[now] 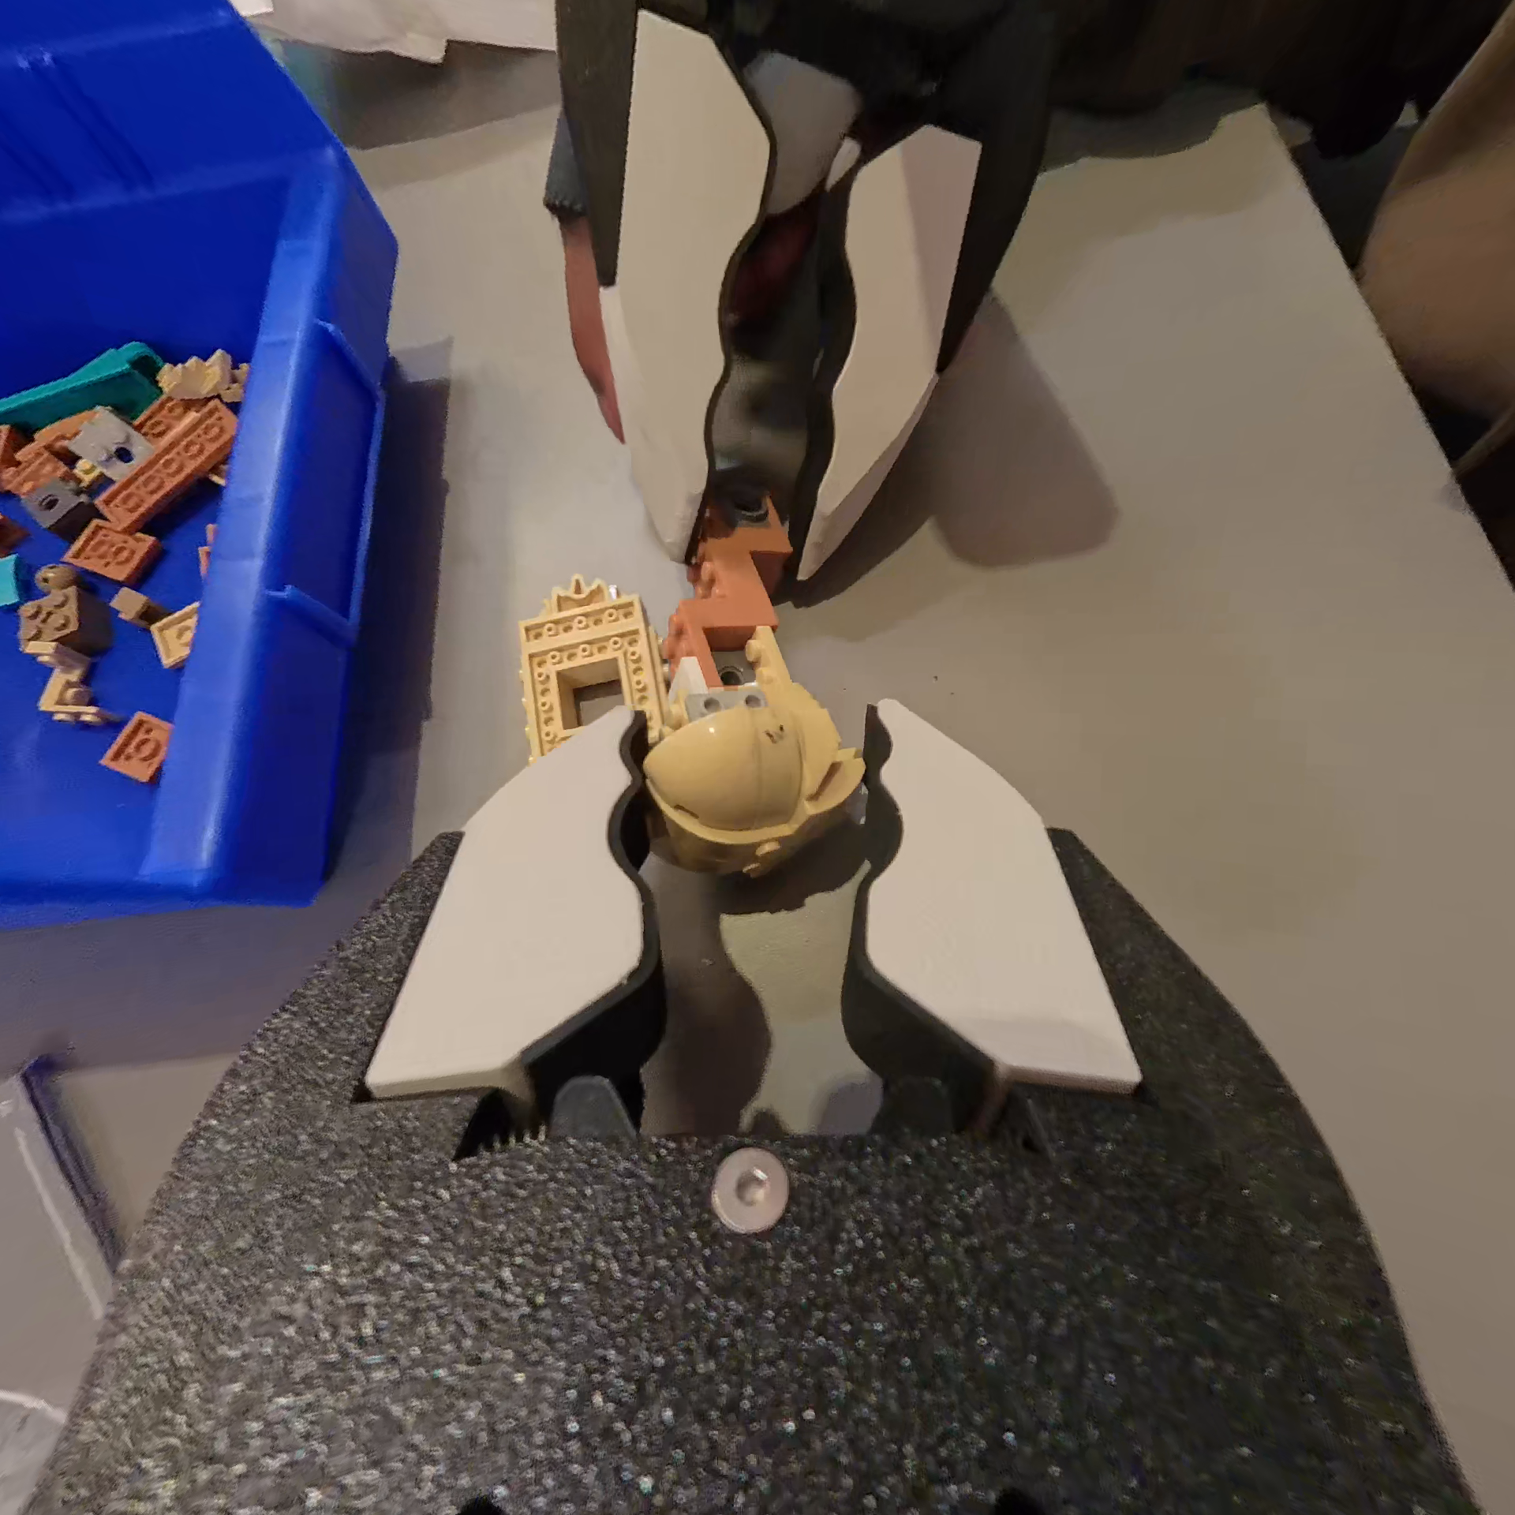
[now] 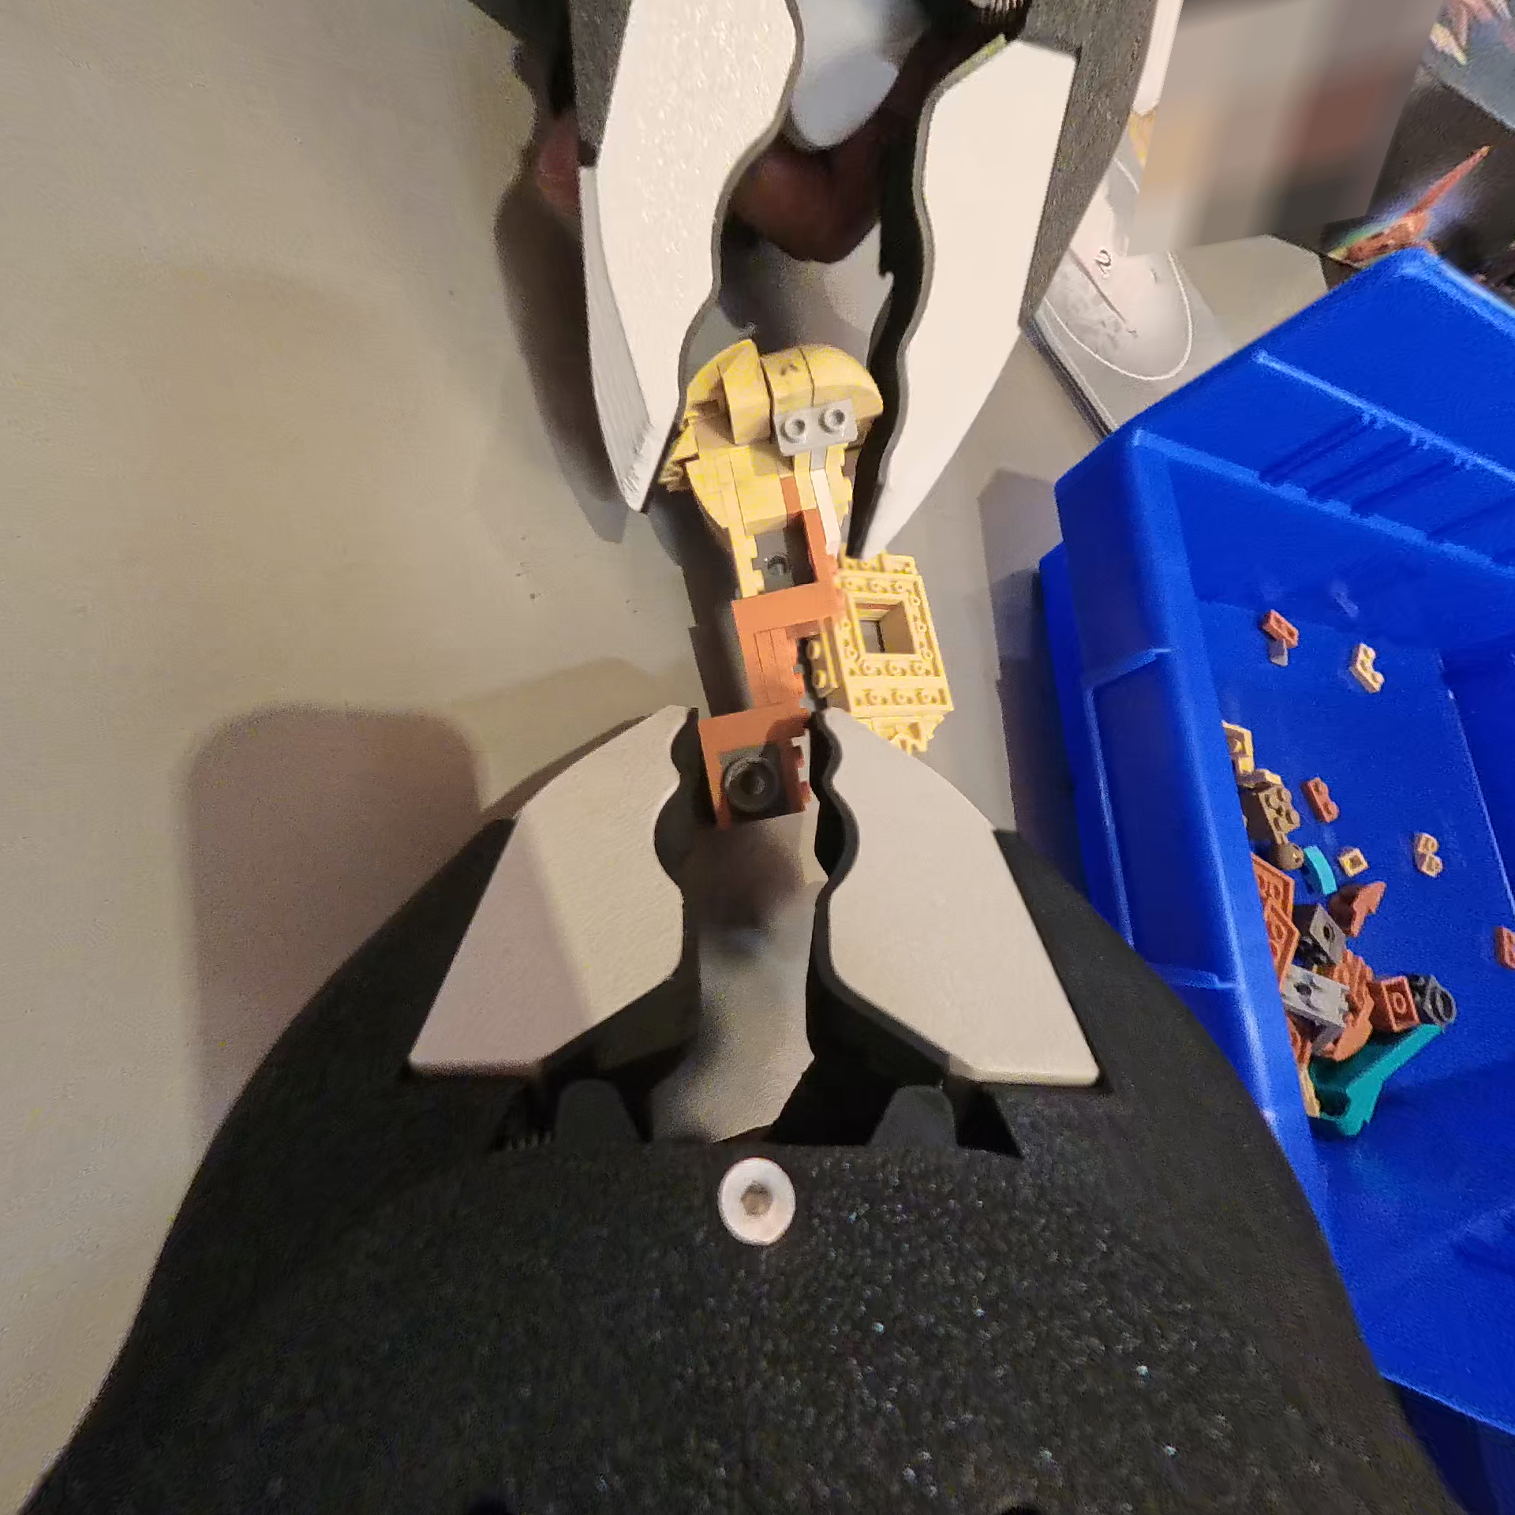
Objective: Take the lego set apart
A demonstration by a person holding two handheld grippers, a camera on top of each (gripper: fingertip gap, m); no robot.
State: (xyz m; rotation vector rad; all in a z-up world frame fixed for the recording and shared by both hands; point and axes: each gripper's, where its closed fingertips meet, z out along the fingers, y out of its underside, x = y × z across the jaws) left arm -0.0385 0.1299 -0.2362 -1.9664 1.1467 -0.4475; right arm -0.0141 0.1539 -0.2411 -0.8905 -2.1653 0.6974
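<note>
Left wrist view, then right wrist view: one brick model [image 1: 721,623] spans between both grippers, long axis running tool to tool.
Left wrist view: left gripper [image 1: 750,738] is closed around the model's tan domed end [image 1: 730,779]. The right gripper [image 1: 742,557] opposite pinches the brown far end. A tan frame piece [image 1: 582,664] sits just beside the model on the bin side; whether it is attached, cannot tell. Blue bin [image 1: 270,410] with loose bricks [image 1: 164,467] is near, on the grey table [image 1: 1148,738]. Right wrist view: right fingers [image 2: 885,820] press the brown end block [image 2: 754,779] from both sides, with the dome at the far end between the left gripper's fingers.
</note>
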